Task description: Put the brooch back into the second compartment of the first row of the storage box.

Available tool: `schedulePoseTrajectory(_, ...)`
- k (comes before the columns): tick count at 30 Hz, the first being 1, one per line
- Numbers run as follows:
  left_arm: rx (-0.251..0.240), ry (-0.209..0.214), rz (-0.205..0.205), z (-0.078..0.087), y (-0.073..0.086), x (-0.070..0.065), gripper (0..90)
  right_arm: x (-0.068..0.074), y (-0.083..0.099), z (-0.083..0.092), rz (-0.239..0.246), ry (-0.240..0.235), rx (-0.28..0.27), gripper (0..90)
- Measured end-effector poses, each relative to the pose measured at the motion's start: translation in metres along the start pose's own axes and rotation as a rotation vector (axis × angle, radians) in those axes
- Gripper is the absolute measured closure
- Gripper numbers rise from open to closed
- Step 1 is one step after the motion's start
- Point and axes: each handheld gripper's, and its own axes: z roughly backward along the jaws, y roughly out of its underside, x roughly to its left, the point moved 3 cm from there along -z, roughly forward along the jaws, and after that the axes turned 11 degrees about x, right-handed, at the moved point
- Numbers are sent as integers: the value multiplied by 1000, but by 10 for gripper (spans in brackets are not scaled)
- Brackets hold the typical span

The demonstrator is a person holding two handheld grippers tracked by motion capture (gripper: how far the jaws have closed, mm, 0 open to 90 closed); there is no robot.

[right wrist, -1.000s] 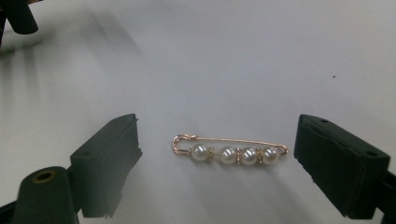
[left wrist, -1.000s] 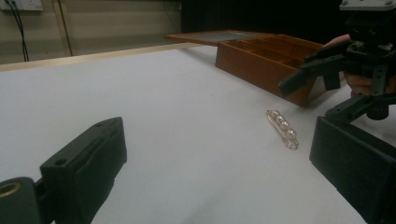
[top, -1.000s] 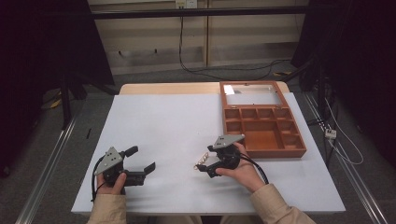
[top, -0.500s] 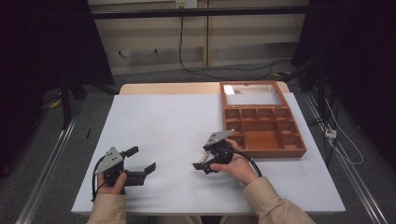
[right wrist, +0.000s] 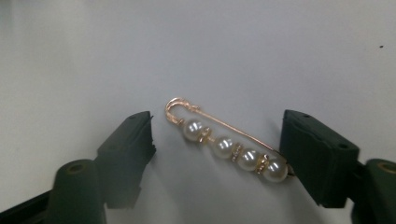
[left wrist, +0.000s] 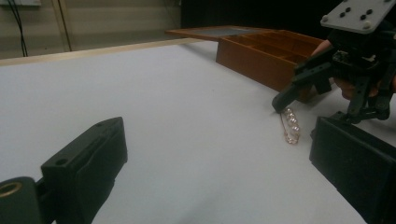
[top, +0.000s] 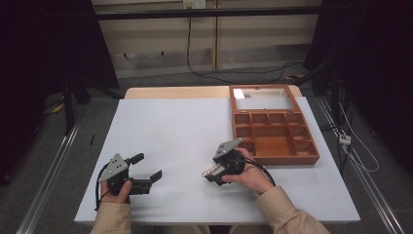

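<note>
From above, the white table takes up the middle of the frame, with a wooden compartment box at its upper right, lid folded back. Low and left of centre, the left gripper rests in a hand, its jaws spread and nothing between them. Right of centre, low in the frame, the right gripper points down and to the left at a pearl pin that lies on the table just in front of the box.

In the left gripper view, its own two black jaws stand wide apart at the lower corners, released. At the right, the pearl pin lies flat on the white surface, with the right gripper bent over it and the box behind at the upper right.

In the right gripper view, the pearl pin sits in the centre, a gold clasp with four pearls running from upper left to lower right. The jaws flank it and have just been closing; the right-hand one is at the pin's lower end, the left-hand one stands clear, so it isn't clamped yet.
</note>
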Motion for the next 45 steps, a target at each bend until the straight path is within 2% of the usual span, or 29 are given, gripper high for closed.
schedulePoseTrajectory(1, 0, 0, 1, 0, 0, 0, 39, 2, 1, 1, 11, 3, 6, 285)
schedulePoseTrajectory(2, -1, 0, 0, 0, 0, 0, 39, 4, 4, 2, 40, 24, 11, 340)
schedulePoseTrajectory(5, -2, 1, -1, 0, 0, -1, 41, 7, 5, 4, 45, 21, 10, 437)
schedulePoseTrajectory(6, -3, 2, -1, 0, -1, -1, 41, 7, 5, 4, 45, 21, 10, 437)
schedulePoseTrajectory(7, -2, -1, 0, 0, -1, -1, 41, 9, 5, 5, 51, 10, 14, 515)
schedulePoseTrajectory(9, 1, -2, -5, -1, -1, -1, 41, 10, 5, 6, 38, 11, 19, 606)
schedulePoseTrajectory(10, 1, -2, -5, -1, -1, -1, 41, 10, 5, 6, 38, 11, 19, 606)
schedulePoseTrajectory(12, -1, -2, -4, 0, -1, -1, 41, 9, 6, 7, 25, 13, 21, 769)
schedulePoseTrajectory(13, -1, -3, -4, 0, -1, -1, 41, 7, 6, 8, 8, 7, 17, 801)
schedulePoseTrajectory(14, -1, -3, -4, 0, -1, -1, 41, 7, 6, 8, -10, 4, 16, 804)
schedulePoseTrajectory(16, -2, -4, -6, 1, -1, -1, 41, 8, 6, 8, -9, 8, 18, 804)
schedulePoseTrajectory(19, -1, -3, -7, 1, 0, -1, 41, 8, 5, 9, -36, 5, 17, 805)
schedulePoseTrajectory(21, -3, -4, -8, 1, -1, -1, 41, 3, 7, 13, -69, -20, 1, 805)
schedulePoseTrajectory(24, -6, -5, -7, 1, -1, 0, 41, -1, 7, 20, -98, -33, -30, 805)
schedulePoseTrajectory(30, -5, -6, -13, 0, -2, 0, 41, -5, 4, 34, -112, -32, -65, 805)
schedulePoseTrajectory(32, -5, -5, -13, 0, -2, 0, 41, -8, 2, 44, -120, -35, -90, 805)
schedulePoseTrajectory(39, -15, -9, -3, 1, -2, -1, 40, -16, -3, 65, -126, -20, -117, 805)
schedulePoseTrajectory(45, -10, -9, -6, 1, -2, 0, 40, -23, -6, 75, -130, -14, -123, 805)
